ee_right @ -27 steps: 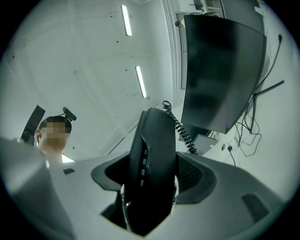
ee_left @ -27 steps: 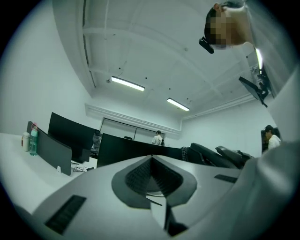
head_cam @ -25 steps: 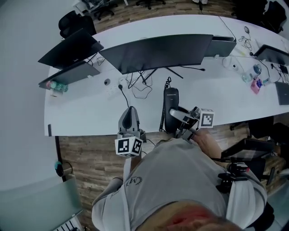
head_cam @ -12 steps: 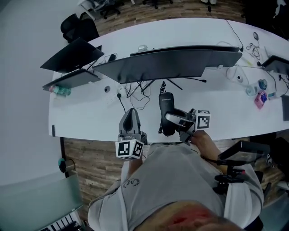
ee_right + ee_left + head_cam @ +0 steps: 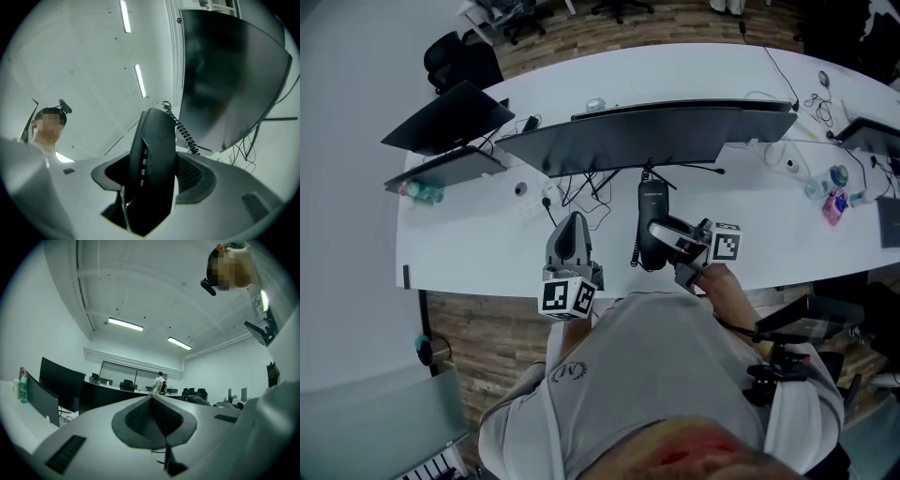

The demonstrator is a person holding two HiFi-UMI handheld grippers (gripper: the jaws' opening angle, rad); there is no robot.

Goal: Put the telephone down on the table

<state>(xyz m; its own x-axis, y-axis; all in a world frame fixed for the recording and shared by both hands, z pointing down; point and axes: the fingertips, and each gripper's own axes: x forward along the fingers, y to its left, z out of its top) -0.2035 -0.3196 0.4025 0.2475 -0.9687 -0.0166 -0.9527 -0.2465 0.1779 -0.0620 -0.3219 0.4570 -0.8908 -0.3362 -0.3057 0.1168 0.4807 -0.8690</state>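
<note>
- pinched across its middle in the right claw (image 5: 659, 230): the black corded telephone handset (image 5: 653, 199), long axis running away from the body, over the white curved table (image 5: 478, 248).
- same story in the right gripper view: handset wedged between the two grey jaws, pressed on both flanks, coiled black cord (image 5: 182, 127) trailing off the far end toward the wide black curved monitor (image 5: 628, 136).
- changed over the last second: little more than a small drift. half a second ago, a touch nearer the table's near edge; now pushed back in, far end just short of the monitor's lower edge in the head view.
- unchanged: grip still closed on the handset, no gap opening at either jaw.
- left claw (image 5: 572, 225): pressed together, nothing between the jaws, held by the table's near edge, apart from the handset, much where it was before.
- impossible to tell from any view whether the handset's underside touches the table or hangs just above it.
- meaning for the task, as a judgement: carrying done or nearly so, a bare patch of table in front of the monitor reached, release not yet made.
- probably still needed: settling the handset flat, then spreading the right jaws and drawing back to the side.
- worth watching: the cord, close beside the handset's left flank, easy to snag on the way out and drag the handset after it.
</note>
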